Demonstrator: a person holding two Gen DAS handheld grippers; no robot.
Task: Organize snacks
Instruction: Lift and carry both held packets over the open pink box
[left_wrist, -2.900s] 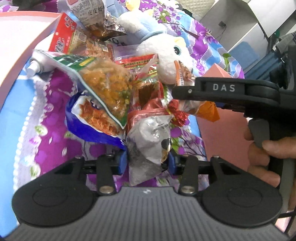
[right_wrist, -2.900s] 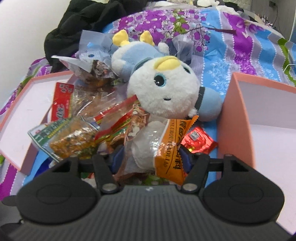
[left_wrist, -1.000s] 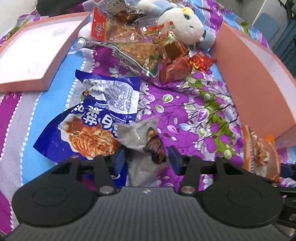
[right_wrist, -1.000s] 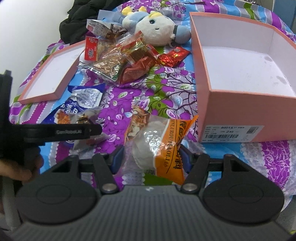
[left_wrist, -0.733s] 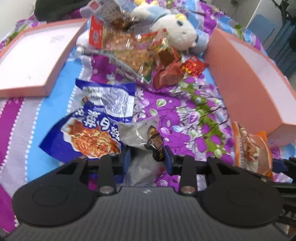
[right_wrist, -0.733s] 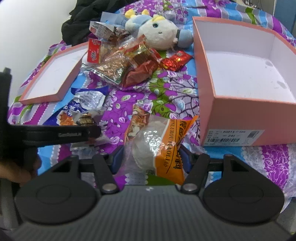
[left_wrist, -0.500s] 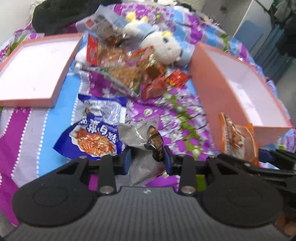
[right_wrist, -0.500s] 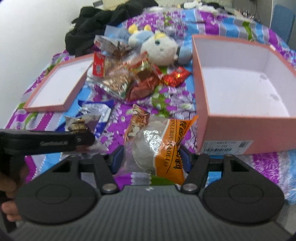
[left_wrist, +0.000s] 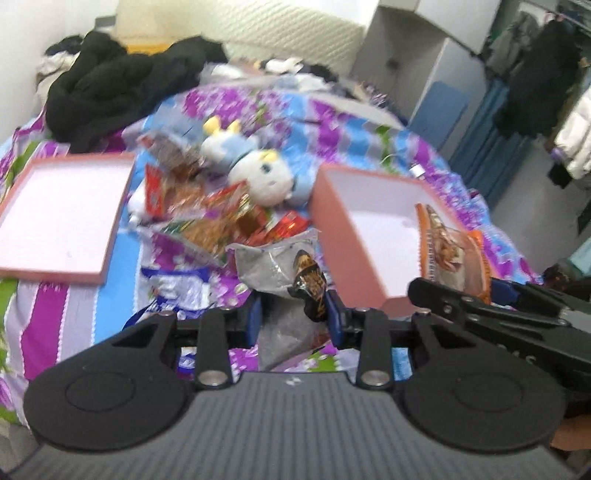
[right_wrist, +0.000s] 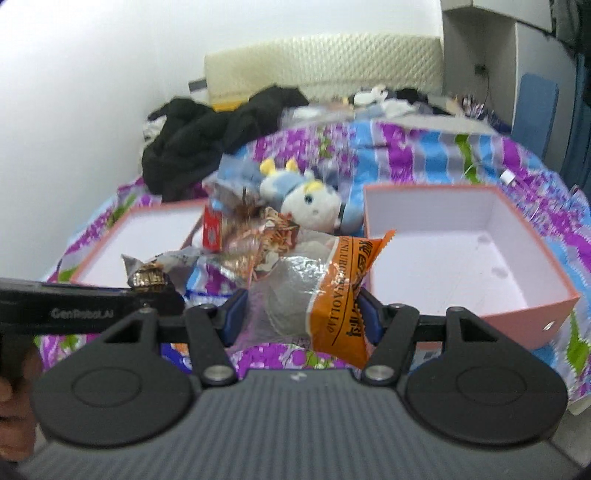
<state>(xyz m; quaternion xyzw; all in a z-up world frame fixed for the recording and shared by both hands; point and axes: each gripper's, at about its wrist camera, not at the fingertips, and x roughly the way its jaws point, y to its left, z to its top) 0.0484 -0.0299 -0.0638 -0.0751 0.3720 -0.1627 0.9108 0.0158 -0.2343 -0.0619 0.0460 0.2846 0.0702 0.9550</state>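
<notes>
The left hand-held gripper (left_wrist: 293, 317) pinches a silver snack packet (left_wrist: 275, 269), long axis running away from its fingers. The right hand-held gripper (right_wrist: 301, 317) clamps an orange snack packet (right_wrist: 332, 288), upright. Both tilt downward, now higher above the bed (left_wrist: 354, 122), with the pink box (right_wrist: 461, 258) ahead.

Two grippers, left gripper (left_wrist: 293, 310) and right gripper (right_wrist: 301, 312), one silver snack bag (left_wrist: 275, 264), one orange snack bag (right_wrist: 341, 284), one open pink box (right_wrist: 476, 314), one pink box lid (left_wrist: 62, 218), one plush toy (left_wrist: 260, 175), one blue noodle packet (left_wrist: 181, 291), loose snack pile (left_wrist: 207, 218) too blurred to count, one bed (left_wrist: 340, 122)
</notes>
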